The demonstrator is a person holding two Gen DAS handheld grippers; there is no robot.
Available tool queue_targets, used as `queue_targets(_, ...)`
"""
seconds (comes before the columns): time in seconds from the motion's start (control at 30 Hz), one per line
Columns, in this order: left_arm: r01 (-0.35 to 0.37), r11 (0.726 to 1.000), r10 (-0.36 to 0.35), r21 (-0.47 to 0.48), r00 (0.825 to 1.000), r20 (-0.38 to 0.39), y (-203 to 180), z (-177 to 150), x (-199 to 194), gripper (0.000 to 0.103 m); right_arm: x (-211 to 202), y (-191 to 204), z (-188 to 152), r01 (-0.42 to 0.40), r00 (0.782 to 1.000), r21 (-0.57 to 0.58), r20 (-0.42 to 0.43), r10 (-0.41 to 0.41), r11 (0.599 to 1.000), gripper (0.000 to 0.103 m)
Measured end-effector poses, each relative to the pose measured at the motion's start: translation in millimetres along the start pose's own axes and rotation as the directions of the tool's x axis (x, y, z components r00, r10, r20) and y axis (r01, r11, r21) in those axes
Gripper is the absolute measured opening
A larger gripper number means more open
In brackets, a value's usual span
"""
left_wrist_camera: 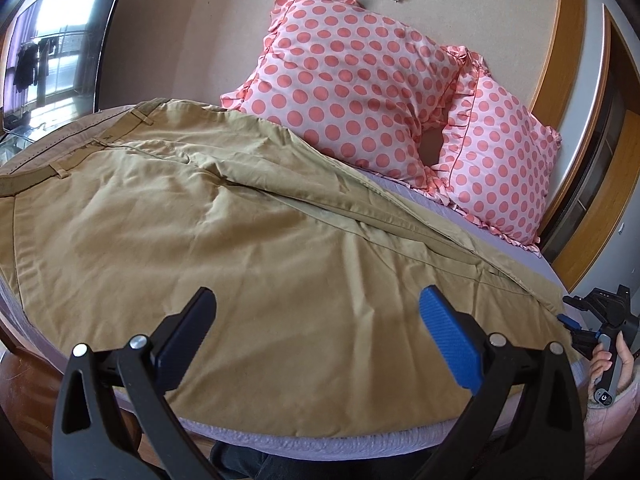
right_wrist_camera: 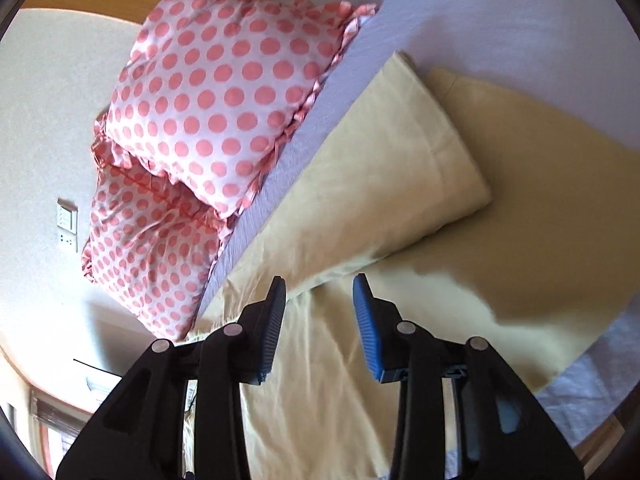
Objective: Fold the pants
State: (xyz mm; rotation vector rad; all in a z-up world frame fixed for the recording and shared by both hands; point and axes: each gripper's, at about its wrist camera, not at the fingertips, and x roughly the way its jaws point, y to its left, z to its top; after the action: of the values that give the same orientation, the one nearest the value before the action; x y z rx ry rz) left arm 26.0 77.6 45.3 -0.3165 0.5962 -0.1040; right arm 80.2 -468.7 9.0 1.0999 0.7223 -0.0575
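Lavender sheet (right_wrist_camera: pixel 500 20) covers the bed, and on it the tan pants (left_wrist_camera: pixel 248 248) lie spread. Seen from the left wrist, the waistband sits at far left and the legs run off to the right, so the long axis crosses in front of both grippers. One leg is laid diagonally over the other; the right wrist view shows its hem end lying just ahead of the fingertips.

The left gripper (left_wrist_camera: pixel 316 312) hovers over the seat and thigh area with its jaws wide and nothing in them. The right gripper (right_wrist_camera: pixel 319 292) hangs above the leg cloth with a narrower gap, also empty, and is the nearer one to the hems.

Two dotted pillows (left_wrist_camera: pixel 360 80) rest against the wall beyond the pants.
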Motion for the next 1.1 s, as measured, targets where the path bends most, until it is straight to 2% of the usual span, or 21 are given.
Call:
queue_targets(0.1,0.025,1.000,-0.025,0.012,1.000,0.010,-7.4,-1.9,-4.4,0.101,23.9,5.4,-3.3,0.019,0.999,-0.007,-0.033,-0.019,1.000,0.034)
queue_targets(0.33,0.011,1.000,-0.011,0.008,1.000,0.007,-3.5,-1.7,-6.4,0.101,32.5,8.3,10.7,0.047,0.996,0.044,0.071,-0.050,0.998,0.035)
queue_targets(0.47,0.051,0.998,-0.051,-0.027,0.999,0.003,1.7,2.8,-2.8,0.101,35.9,7.9,16.1,0.044,0.995,0.098,0.089,-0.053,0.994,0.035)
queue_targets(0.5,0.062,0.997,-0.062,-0.039,0.998,-0.005,2.7,4.2,-0.5,0.101,37.9,8.7,18.7,0.036,0.993,0.075,0.107,-0.044,0.997,0.030)
queue_targets(0.53,0.072,0.996,-0.073,-0.049,0.997,-0.014,3.8,6.0,1.7,0.101,38.9,8.0,20.3,0.027,0.991,0.054,0.127,-0.034,0.998,0.003)
queue_targets(0.6,0.095,0.993,-0.097,-0.065,0.995,-0.029,6.4,13.4,4.2,0.101,31.3,0.6,19.6,-0.076,0.986,0.048,0.156,0.067,0.996,0.002)
queue_targets(0.67,0.123,0.989,-0.125,-0.078,0.992,-0.025,11.3,27.1,4.9,0.101,10.9,-3.1,12.7,-0.173,0.964,0.009,0.205,0.167,0.985,0.002)
queue_targets(0.73,0.146,0.984,-0.149,-0.097,0.989,-0.023,17.5,46.8,11.0,0.101,-9.1,-7.2,4.3,-0.214,0.948,-0.031,0.236,0.215,0.976,0.002)
queue_targets(0.83,0.159,0.976,-0.167,-0.147,0.985,-0.039,29.8,85.6,35.7,0.101,-24.4,-15.0,-1.3,-0.230,0.942,-0.047,0.240,0.235,0.972,0.002)
queue_targets(1.0,0.056,0.971,-0.086,-0.233,0.989,-0.122,44.2,154.7,106.7,0.094,-27.0,-15.7,1.6,-0.234,0.945,-0.060,0.222,0.242,0.970,0.002)
queue_targets(1.1,-0.117,0.972,0.084,-0.204,0.983,-0.163,48.4,191.4,151.2,0.093,-26.0,-13.7,2.1,-0.237,0.945,-0.068,0.217,0.246,0.969,0.002)
